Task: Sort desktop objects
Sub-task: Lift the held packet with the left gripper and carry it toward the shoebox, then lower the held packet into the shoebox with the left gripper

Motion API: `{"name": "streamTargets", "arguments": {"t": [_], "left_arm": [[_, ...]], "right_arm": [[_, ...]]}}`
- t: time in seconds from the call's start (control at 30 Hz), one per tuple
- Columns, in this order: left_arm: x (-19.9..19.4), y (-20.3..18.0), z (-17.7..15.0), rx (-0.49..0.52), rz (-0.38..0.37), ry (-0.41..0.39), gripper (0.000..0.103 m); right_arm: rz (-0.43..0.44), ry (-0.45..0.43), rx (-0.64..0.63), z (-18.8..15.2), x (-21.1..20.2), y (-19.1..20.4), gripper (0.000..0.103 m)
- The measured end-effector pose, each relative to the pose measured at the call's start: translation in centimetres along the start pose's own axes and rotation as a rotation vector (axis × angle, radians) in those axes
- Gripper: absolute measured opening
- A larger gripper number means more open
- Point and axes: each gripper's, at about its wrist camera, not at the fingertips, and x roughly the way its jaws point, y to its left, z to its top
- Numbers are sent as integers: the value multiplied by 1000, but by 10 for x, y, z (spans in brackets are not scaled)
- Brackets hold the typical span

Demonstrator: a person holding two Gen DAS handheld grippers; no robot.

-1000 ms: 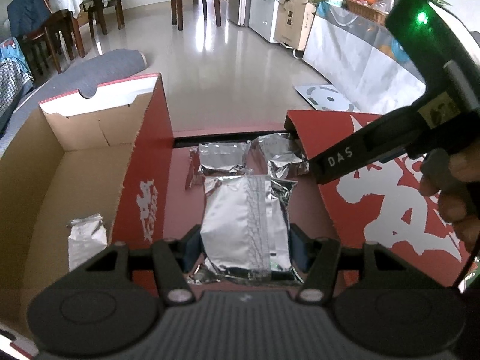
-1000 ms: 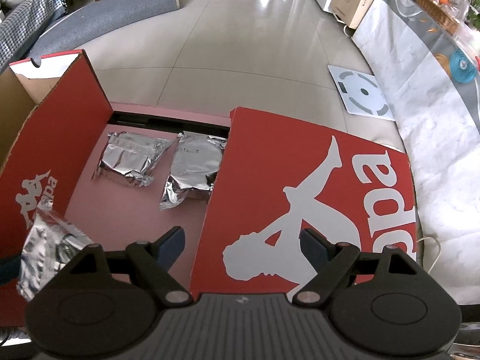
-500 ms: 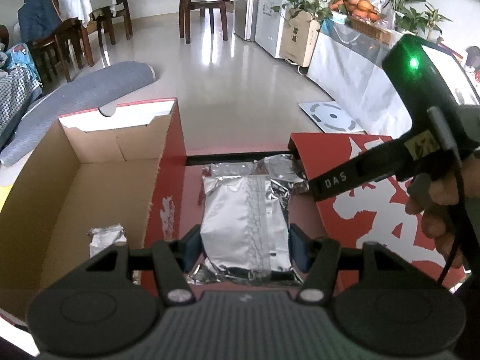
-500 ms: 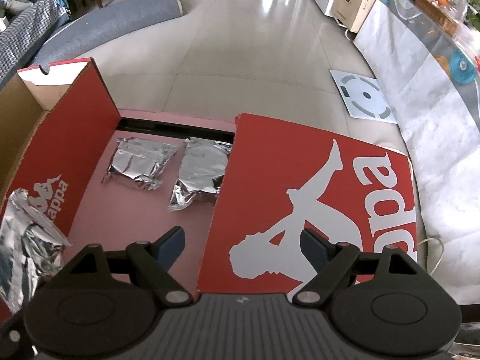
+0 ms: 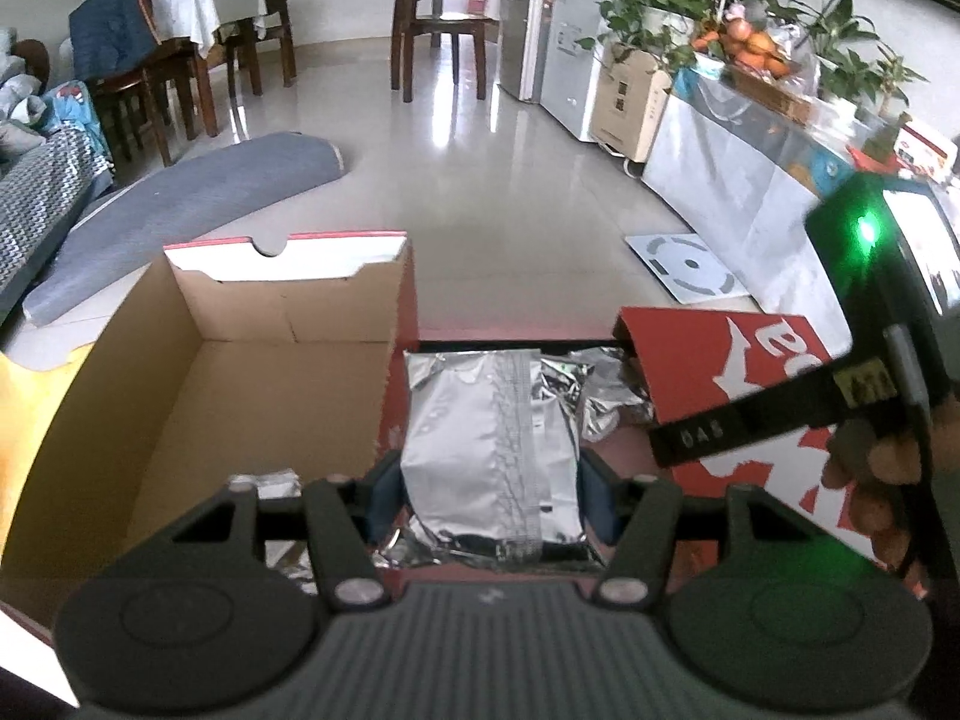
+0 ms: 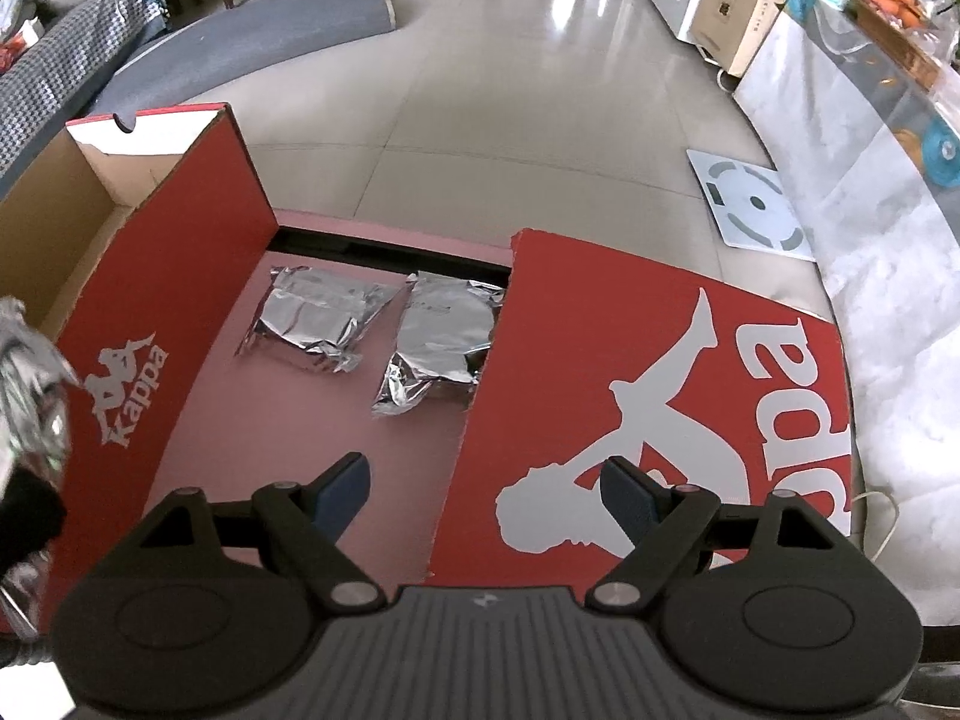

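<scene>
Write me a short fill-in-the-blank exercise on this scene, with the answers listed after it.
1. The left gripper is shut on a ____ pouch.
2. The right gripper holds ____.
3. ____ pouches lie on the pink surface between box and lid.
4. The box's outer wall is ____.

Answers: foil; nothing; Two; red

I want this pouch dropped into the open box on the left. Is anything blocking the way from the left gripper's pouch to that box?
Only the box's red side wall stands between the foil pouch in the left gripper and the open box; the pouch must clear it.
</scene>
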Motion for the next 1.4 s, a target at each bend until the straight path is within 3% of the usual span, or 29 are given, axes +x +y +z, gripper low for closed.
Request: {"name": "streamTargets", "arguments": {"t": [0.7,1.4], "left_arm": [[9,63,22,-73,62,3,57],[56,102,41,-127,93,48,57]], "right_arm": [[24,15,-62,9,12,34,84],[59,38,-127,23,27,70,84]]}}
